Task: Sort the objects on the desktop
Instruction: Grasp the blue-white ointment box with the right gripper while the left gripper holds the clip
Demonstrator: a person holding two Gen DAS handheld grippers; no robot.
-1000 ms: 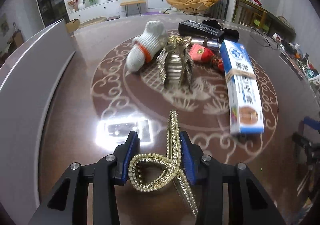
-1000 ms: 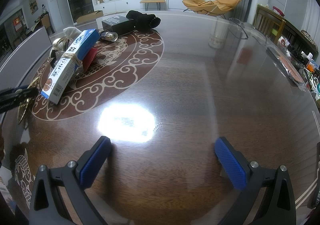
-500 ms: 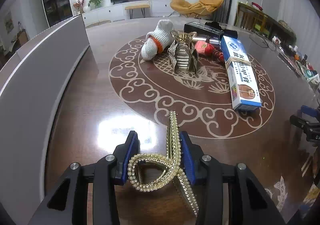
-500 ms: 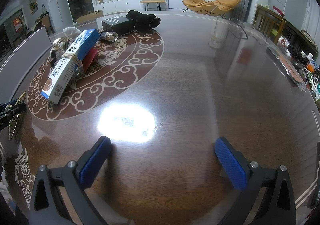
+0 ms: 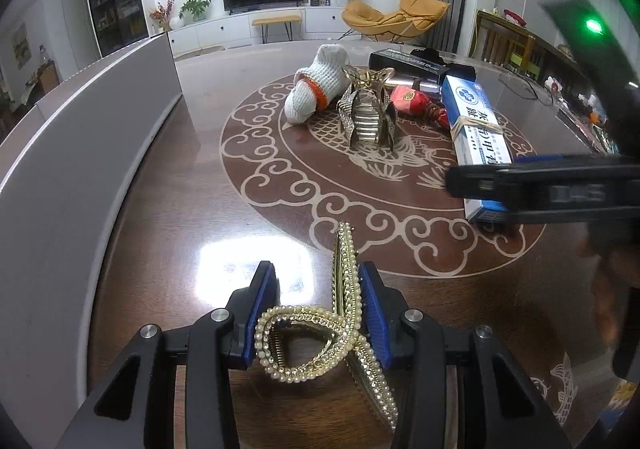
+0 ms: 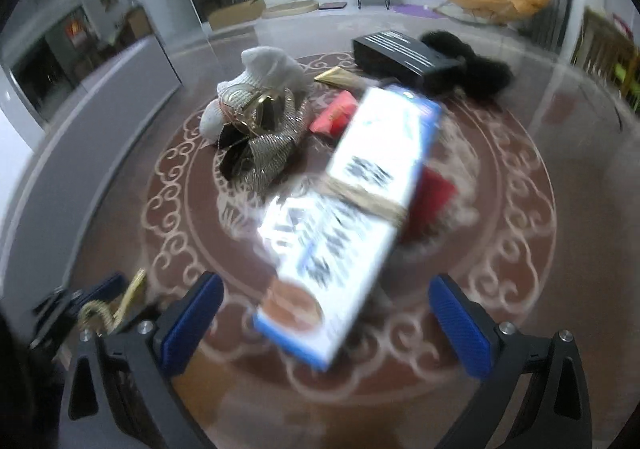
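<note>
My left gripper (image 5: 316,313) is shut on a gold, pearl-studded hair clip (image 5: 320,333), held low over the dark table near its left side. The same clip (image 6: 108,305) shows at the lower left of the right wrist view. My right gripper (image 6: 324,313) stands open, its blue pads (image 6: 456,321) spread wide just short of the near end of a long blue and white box (image 6: 352,217) with a band around it. In the left wrist view that box (image 5: 476,129) lies at the right, partly behind the right gripper's dark body (image 5: 540,189).
A pile sits on the round patterned centre: a white sock (image 5: 316,85), a large metallic claw clip (image 5: 368,113), red packets (image 5: 412,101), a black box (image 5: 408,63) and a black fuzzy thing (image 6: 472,65). A grey panel (image 5: 80,153) runs along the left edge.
My right gripper has swung left from bare table to the blue and white box, and now appears in the left wrist view. The left gripper drew back early on, then stayed put.
</note>
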